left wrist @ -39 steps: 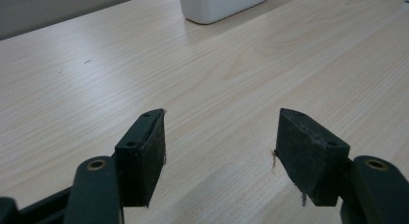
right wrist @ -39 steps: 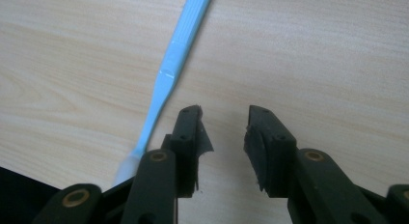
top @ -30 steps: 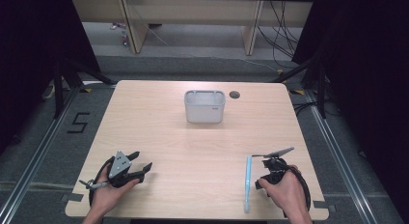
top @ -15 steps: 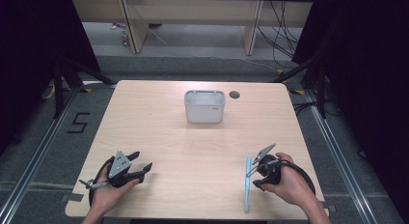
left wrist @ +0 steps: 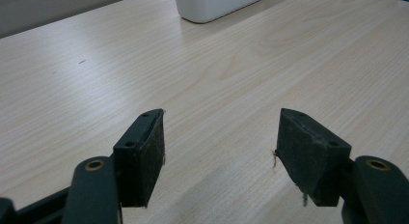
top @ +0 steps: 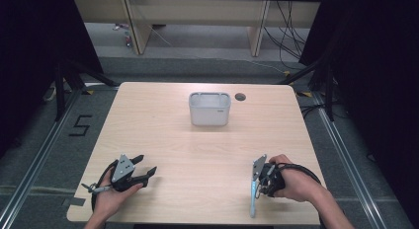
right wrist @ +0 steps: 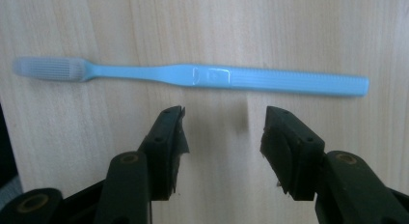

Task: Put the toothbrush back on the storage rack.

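Observation:
A light blue toothbrush [top: 253, 198] lies flat on the wooden table [top: 197, 150] near its front right edge. In the right gripper view the toothbrush [right wrist: 212, 78] runs crosswise just beyond the jaw tips, bristle head at the left. My right gripper [top: 257, 183] hangs over it, pointing down at the table; its jaws have just been opening. My right gripper [right wrist: 224, 122] is open with nothing between the pads. At the front left, my left gripper [top: 146, 165] rests low, and my left gripper [left wrist: 219, 132] is open over bare wood.
A white rectangular container [top: 209, 109] stands at the middle back of the table, and this container [left wrist: 217, 4] sits far ahead in the left gripper view. A round cable hole [top: 240, 96] lies beside it. Dark floor and cables surround the table.
The right hand has turned and shifted left, bringing its gripper over the toothbrush, and its jaws stand wider apart. The left gripper has stayed in place.

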`<state>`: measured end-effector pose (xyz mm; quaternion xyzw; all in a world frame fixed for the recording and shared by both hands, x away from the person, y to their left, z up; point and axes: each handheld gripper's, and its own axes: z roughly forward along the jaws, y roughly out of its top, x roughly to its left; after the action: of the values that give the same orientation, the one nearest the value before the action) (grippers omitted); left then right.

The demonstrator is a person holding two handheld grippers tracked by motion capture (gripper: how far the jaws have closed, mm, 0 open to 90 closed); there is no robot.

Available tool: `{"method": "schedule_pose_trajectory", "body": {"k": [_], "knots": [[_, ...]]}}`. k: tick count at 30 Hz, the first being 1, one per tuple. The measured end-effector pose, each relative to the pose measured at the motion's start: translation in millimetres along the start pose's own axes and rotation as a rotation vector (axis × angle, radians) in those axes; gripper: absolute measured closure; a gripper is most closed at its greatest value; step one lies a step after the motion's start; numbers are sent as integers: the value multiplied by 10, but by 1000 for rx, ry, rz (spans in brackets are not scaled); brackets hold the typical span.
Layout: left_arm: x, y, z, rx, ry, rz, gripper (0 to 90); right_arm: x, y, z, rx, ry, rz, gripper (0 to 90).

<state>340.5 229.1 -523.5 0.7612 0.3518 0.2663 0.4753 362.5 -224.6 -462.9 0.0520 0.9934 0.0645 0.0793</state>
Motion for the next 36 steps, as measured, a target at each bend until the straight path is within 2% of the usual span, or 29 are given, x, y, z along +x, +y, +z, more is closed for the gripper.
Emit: {"method": "schedule_pose_trajectory", "body": {"k": [1, 3, 5, 6, 7, 9, 10, 11, 12, 13, 14, 15, 18, 19, 20, 21, 23, 25, 26, 27, 28, 30, 31, 34, 35, 36], "knots": [[3, 1, -3, 3, 0, -2, 335, 7, 49, -3, 15, 2, -42, 481], [4, 1, -2, 4, -1, -4, 335, 24, 68, -11, 18, -1, -35, 474], [12, 5, 1, 6, -3, -2, 335, -3, 135, -9, 11, -6, -121, 466], [12, 5, 1, 6, -3, -2, 335, -3, 135, -9, 11, -6, -121, 466], [17, 6, 3, 7, -1, -8, 335, -16, 177, -2, 9, 2, -173, 465], [23, 5, 9, 2, -3, -9, 335, -17, 193, -1, 19, 6, -183, 465], [27, 11, 4, 12, 1, -13, 335, -42, 224, 14, 32, 18, -236, 465], [27, 11, 4, 12, 1, -13, 335, -35, 224, 18, 34, 26, -225, 465], [32, 10, 11, 4, 0, -17, 335, -45, 241, 23, 47, 33, -250, 465], [35, 11, 15, 3, -1, -19, 335, -25, 234, 26, 57, 35, -218, 466], [36, 12, 16, 4, 0, -20, 335, -61, 254, 50, 49, 50, -288, 466], [36, 12, 18, 2, 0, -21, 335, -35, 242, 49, 70, 51, -250, 466], [36, 13, 20, 3, 1, -24, 334, -39, 248, 63, 79, 65, -273, 466], [36, 13, 21, 2, 0, -23, 334, -62, 267, 77, 68, 72, -329, 467], [36, 13, 21, 1, 0, -23, 334, -101, 305, 100, 29, 80, -420, 466], [39, 11, 25, -4, -3, -24, 333, -64, 292, 75, 68, 73, -355, 466], [40, 12, 16, -2, 0, -24, 333, -62, 302, 77, 63, 75, -351, 466], [44, 7, 16, -12, -2, -31, 332, -41, 308, 74, 76, 73, -310, 466], [45, 8, 10, -9, -1, -32, 332, -77, 335, 93, 65, 80, -376, 466], [48, 10, 0, -1, -1, -29, 331, -65, 340, 103, 67, 79, -367, 466], [46, 6, 6, -11, -3, -32, 331, -68, 355, 127, 64, 87, -393, 464], [44, 6, 4, -11, 1, -27, 330, -64, 356, 131, 64, 89, -398, 464], [43, 5, 10, -15, -3, -28, 330, -33, 339, 123, 79, 95, -346, 460], [42, 7, 12, -8, -4, -23, 330, -29, 341, 123, 83, 101, -356, 460], [40, 6, 13, -11, -4, -24, 330, -60, 361, 135, 72, 100, -415, 460], [41, 7, 12, -10, -4, -24, 330, -60, 361, 135, 72, 100, -415, 460]]}}
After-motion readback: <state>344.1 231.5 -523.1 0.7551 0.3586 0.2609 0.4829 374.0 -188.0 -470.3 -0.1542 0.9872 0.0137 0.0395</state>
